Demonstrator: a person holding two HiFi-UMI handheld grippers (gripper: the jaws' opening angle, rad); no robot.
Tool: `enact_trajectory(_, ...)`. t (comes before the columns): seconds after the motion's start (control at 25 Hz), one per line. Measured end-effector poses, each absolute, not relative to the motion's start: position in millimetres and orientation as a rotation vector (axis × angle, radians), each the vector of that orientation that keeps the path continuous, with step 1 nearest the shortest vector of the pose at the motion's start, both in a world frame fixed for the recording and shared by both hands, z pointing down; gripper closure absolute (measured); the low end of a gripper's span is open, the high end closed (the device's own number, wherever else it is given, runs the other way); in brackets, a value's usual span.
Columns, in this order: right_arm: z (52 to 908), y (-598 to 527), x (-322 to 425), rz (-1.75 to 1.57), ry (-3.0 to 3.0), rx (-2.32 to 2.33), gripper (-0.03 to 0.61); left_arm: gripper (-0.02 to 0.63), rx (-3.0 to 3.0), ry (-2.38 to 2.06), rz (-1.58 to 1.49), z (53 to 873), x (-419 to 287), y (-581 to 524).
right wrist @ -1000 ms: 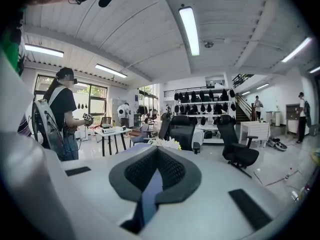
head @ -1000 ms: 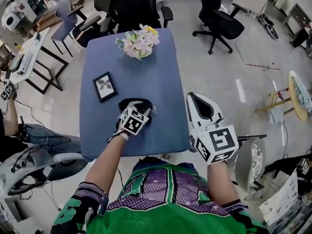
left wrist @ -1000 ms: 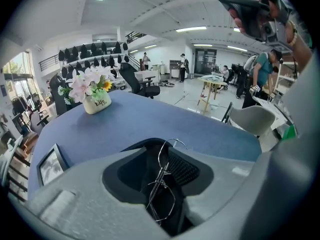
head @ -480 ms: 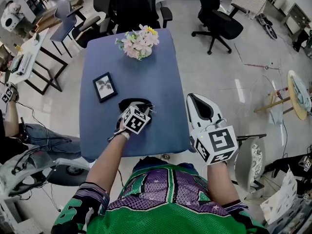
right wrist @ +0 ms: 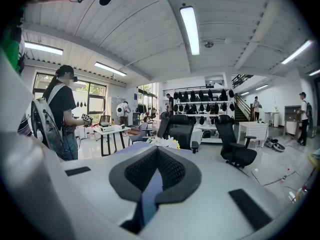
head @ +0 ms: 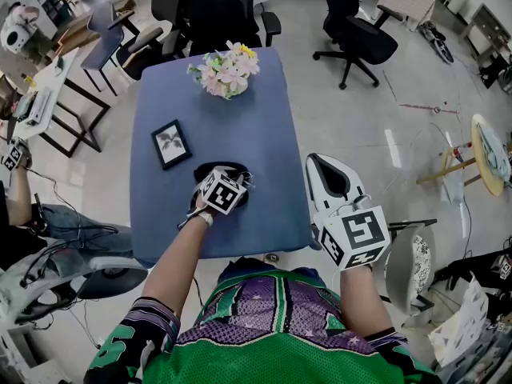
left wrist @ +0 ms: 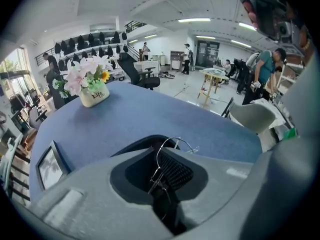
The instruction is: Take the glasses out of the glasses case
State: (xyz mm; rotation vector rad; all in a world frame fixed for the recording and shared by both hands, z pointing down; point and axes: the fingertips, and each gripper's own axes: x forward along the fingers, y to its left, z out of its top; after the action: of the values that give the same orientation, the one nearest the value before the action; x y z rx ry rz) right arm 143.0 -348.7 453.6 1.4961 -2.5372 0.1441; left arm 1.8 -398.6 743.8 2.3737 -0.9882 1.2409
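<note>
Near the left edge of the blue rectangular worktop [head: 264, 134], a small black-framed picture [head: 171, 143] lies flat on its own. Just right of it, toward the near edge, is the black oval glasses case [head: 210, 170], lying open. The left gripper [left wrist: 161, 153] is angled steeply down over the case, and its marker cube covers much of the case from above. Its jaws have just been closing, and their ribbed black pads now pinch the thin wire-framed glasses [left wrist: 173, 138]. One loop of the wire arches up above the pads, and the rest runs down between the jaws. The case's dark rim shows right behind them. I cannot tell whether the glasses touch the case lining.

In the middle of the far edge stands a cream pot holding a bunch of pink and white flowers [head: 224, 72], well apart from the case.

Off the right edge of the worktop, near its near corner, the right gripper [right wrist: 157, 151] hangs over the floor, roughly level. Its jaws are together and hold nothing.
</note>
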Motion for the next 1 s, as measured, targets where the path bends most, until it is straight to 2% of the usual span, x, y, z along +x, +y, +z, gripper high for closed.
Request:
enact_trajectory(0.32,454,-349,144,0.158,-2.545,1.494,0.577,0.587,2.370,-0.970,1.298,744,4,-395)
enact_trajectory(1.0,441,-344,114,0.142,-2.589,1.471,0.577,0.589,2.468,-1.170,1.101,693,-10,-392)
